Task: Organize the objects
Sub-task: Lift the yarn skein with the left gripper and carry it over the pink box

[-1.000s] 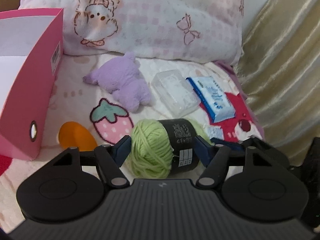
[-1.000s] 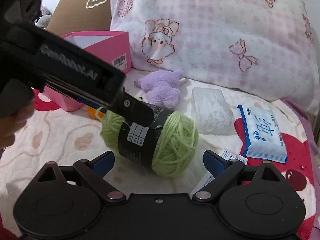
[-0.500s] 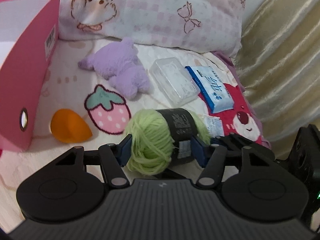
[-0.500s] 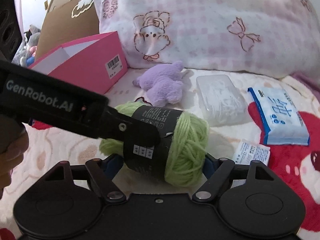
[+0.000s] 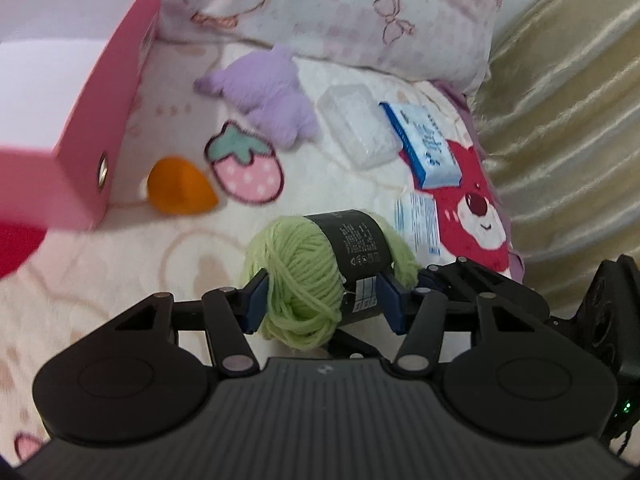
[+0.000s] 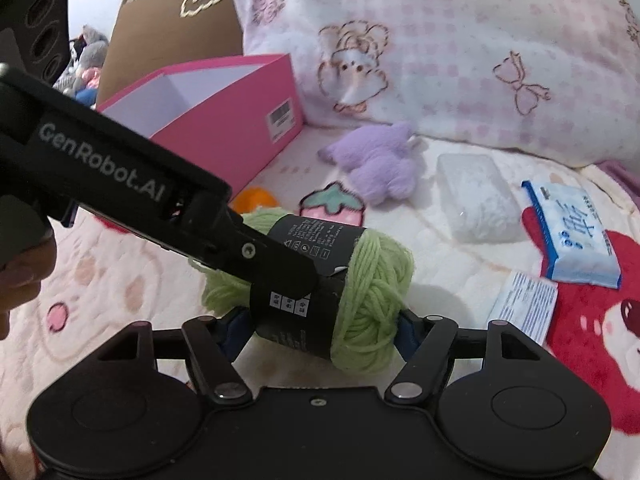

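A green yarn ball (image 5: 304,272) with a black paper band lies low in both views, gripped from two sides. My left gripper (image 5: 322,300) is closing, one blue pad sunk into the wool and the other on the band. My right gripper (image 6: 320,328) is also closing, its pads pressed against the yarn ball (image 6: 372,280) at both ends. In the right wrist view the left gripper's finger (image 6: 280,268) crosses over the band from the left. An open pink box (image 5: 80,120) (image 6: 224,136) stands to the left.
On the blanket lie a purple plush (image 5: 272,92), an orange object (image 5: 180,190), a clear plastic case (image 5: 356,132), a blue tissue pack (image 5: 424,144) and a small packet (image 5: 416,224). A pillow (image 6: 440,60) lies behind, a golden curtain (image 5: 560,120) hangs right, and a cardboard box (image 6: 160,32) stands back left.
Both grippers have narrowed onto the yarn ball, the right from wide open. Both views have shifted, and the pink box now looms larger in the left wrist view.
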The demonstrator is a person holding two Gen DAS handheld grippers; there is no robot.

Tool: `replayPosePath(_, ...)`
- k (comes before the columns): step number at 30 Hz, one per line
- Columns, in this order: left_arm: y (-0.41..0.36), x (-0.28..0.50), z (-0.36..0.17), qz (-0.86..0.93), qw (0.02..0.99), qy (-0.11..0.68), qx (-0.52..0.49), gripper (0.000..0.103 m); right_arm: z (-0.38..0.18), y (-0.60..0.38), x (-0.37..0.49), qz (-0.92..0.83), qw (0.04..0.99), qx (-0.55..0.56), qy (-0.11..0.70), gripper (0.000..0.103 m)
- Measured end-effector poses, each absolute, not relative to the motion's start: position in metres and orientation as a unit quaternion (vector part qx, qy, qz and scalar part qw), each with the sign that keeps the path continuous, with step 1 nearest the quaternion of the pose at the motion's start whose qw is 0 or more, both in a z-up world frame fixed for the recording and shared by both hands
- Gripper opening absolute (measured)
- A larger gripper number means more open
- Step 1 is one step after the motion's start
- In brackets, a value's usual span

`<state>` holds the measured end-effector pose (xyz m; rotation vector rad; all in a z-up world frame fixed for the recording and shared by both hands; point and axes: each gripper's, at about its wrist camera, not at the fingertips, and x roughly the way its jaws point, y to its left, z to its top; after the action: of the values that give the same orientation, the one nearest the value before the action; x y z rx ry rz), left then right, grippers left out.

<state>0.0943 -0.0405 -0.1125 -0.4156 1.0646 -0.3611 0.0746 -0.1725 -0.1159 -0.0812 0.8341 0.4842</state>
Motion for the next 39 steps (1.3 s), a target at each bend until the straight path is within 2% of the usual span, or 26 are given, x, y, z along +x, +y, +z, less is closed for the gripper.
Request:
replayPosePath(4, -0.034, 0.078, -0.104, -0.149, 0.822, 0.515, -0.195, 0.051, -0.109, -0.171, 0.068, 0.245, 0.868, 0.0, 0.432, 0.076)
replayPosePath(10, -0.021, 0.061, -0.084, -0.139, 0.829, 0.504, -0.201, 0.05, -0.093, -0.166, 0.057, 0.253, 0.862, 0.036, 0.437, 0.078)
replayPosePath(28, 0.009, 0.027, -0.038, -0.133, 0.838, 0.474, -0.235, 0.05, -0.035, -0.135, 0.04, 0.276, 0.863, -0.035, 0.421, 0.079)
replayPosePath(39, 0.038, 0.002, 0.003, -0.118, 0.858, 0.439, -0.24, 0.05, 0.006, -0.114, 0.032, 0.313, 0.867, -0.034, 0.387, 0.079)
